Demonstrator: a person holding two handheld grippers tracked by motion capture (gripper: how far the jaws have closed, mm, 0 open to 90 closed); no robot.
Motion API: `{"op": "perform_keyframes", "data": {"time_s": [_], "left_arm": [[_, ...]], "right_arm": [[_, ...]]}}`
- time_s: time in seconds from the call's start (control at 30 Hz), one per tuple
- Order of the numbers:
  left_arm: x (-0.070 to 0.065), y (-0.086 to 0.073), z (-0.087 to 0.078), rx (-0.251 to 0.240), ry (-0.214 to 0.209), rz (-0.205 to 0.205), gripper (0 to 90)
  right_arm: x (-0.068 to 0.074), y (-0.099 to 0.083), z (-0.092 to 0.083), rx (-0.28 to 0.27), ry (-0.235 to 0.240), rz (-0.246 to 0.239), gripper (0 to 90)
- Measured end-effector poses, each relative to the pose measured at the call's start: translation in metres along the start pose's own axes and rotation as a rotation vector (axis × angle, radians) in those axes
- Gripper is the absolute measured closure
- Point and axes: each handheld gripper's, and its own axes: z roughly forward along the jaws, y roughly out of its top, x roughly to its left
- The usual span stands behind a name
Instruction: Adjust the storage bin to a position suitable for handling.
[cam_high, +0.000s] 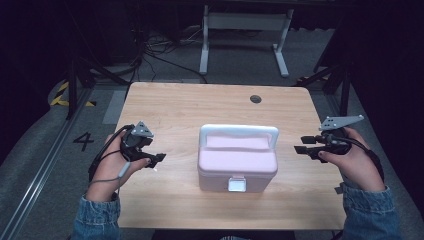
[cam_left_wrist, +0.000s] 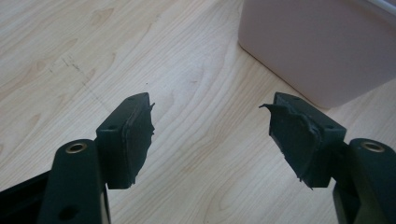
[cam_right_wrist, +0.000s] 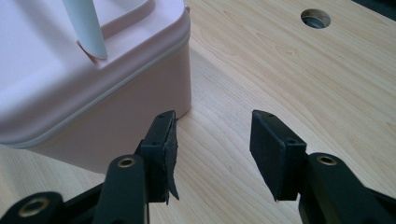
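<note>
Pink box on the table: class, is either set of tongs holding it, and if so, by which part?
Nothing is held. The left tongs and right tongs stand open on either side of the pink box, apart from it, its white handle untouched.

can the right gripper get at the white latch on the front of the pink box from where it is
Probably yes. The right gripper sits open beside the pink box, with bare table between it and the white latch. It would have to swing round to the box's front face.
</note>
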Motion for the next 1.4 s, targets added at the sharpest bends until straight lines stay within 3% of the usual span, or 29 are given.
{"op": "perform_keyframes", "data": {"time_s": [0.2,0.37,0.57,0.7,1.0,1.33,1.4], "left_arm": [[0.0,0.004,0.006,0.033,-0.009,0.003,31.6],[-0.002,0.008,0.007,0.023,-0.029,0.005,31.3],[-0.009,0.021,0.007,-0.061,-0.061,0.016,30.1],[-0.015,0.031,0.01,-0.14,-0.101,0.048,28.3],[-0.024,0.05,0.015,-0.264,-0.195,0.055,27.5],[-0.031,0.064,0.028,-0.361,-0.246,0.065,23.4],[-0.037,0.07,0.032,-0.382,-0.199,0.083,23.4]], "right_arm": [[0.003,-0.004,-0.003,0.006,0.003,0.001,50.3],[0.003,-0.006,-0.004,-0.002,0.009,0.008,50.1],[0.003,-0.009,-0.004,0.003,0.012,0.025,49.6],[0.004,-0.011,-0.005,0.0,0.016,0.027,49.4],[0.005,-0.017,-0.008,0.001,0.006,0.041,48.9],[0.006,-0.025,-0.013,0.0,-0.004,0.058,48.5],[0.006,-0.026,-0.012,0.005,-0.006,0.054,48.8]]}}
